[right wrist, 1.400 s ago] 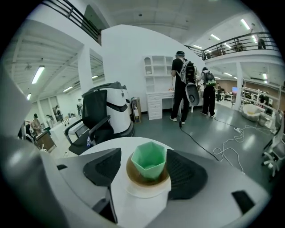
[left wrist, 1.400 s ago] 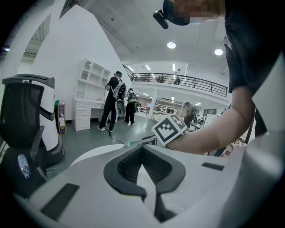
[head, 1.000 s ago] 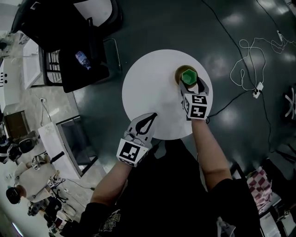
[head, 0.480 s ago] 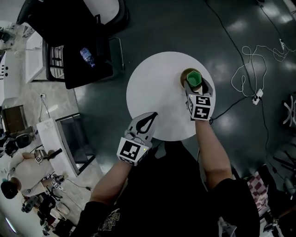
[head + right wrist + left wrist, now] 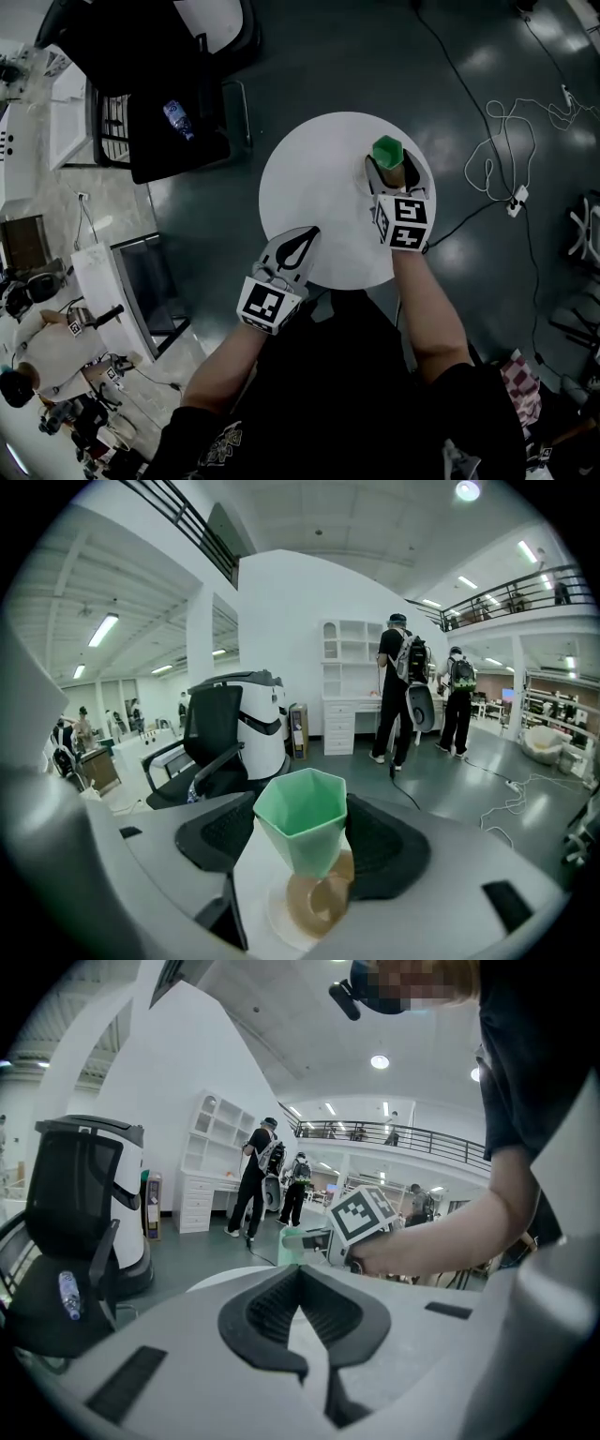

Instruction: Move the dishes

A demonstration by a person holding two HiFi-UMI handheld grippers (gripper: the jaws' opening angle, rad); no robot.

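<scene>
- So, R gripper (image 5: 305,836): fingers clamped on the green cup (image 5: 386,150), one pad on each side of its faceted wall, just under the rim.
- Cup is upright w/ its mouth open to the top. In the right gripper view it sits over a brown saucer (image 5: 314,907); can't tell whether its base touches the saucer.
- Head view: cup and saucer are at the far right part of the round white tabletop (image 5: 309,187), near its edge. Saucer is mostly hidden by the R fingers there.
- L gripper (image 5: 298,246): fingers together at the tips, nothing between them. It's at the near left edge of the tabletop, well apart from the cup.
- Left gripper view looks across the tabletop to the R gripper's marker cube (image 5: 364,1213) and the hand that holds it.
- Off the tabletop: black office chair (image 5: 169,94) at far left w/ a bottle (image 5: 175,119) on its seat; white cables (image 5: 502,141) on the dark floor at right.
- Two people w/ backpacks (image 5: 403,686) stand in the background by white shelves.
</scene>
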